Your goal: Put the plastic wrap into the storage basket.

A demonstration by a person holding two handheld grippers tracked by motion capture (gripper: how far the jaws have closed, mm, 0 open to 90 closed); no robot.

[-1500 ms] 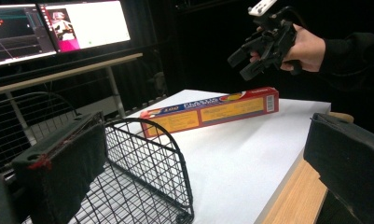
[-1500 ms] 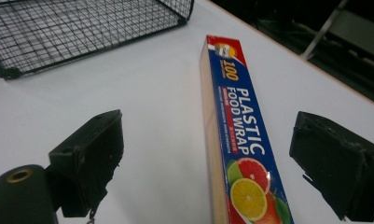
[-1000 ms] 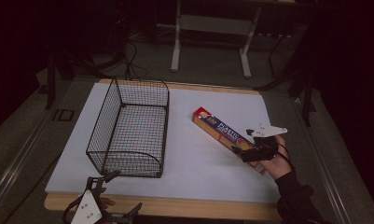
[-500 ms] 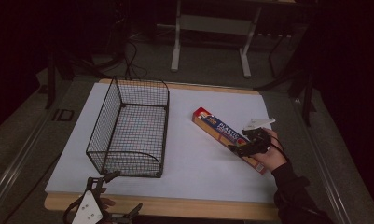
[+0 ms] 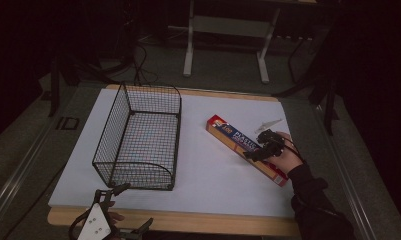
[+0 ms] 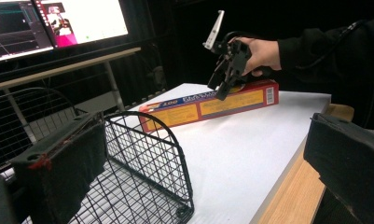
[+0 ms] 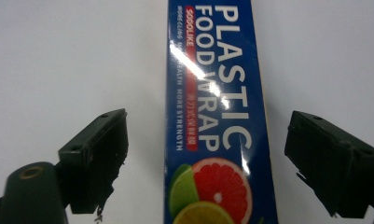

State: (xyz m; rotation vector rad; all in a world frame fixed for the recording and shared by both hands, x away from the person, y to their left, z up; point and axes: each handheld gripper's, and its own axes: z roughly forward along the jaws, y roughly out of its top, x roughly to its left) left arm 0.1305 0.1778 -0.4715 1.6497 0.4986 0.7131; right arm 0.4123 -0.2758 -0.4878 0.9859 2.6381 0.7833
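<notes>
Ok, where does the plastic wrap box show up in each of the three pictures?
High view: plastic wrap box lies slantwise right of centre, under the right gripper.
Left gripper view: upper middle, long side facing the camera, beyond the wire basket.
Right gripper view: centre, running top to bottom, between the open jaws, untouched.
Shared landmark: the white tabletop under the box.

Our grippers and sleeve

We wear a black sleeve (image 5: 315,210); black right gripper (image 5: 260,152) carries a grey plate; left gripper (image 5: 110,200) likewise, plate dotted.
</notes>
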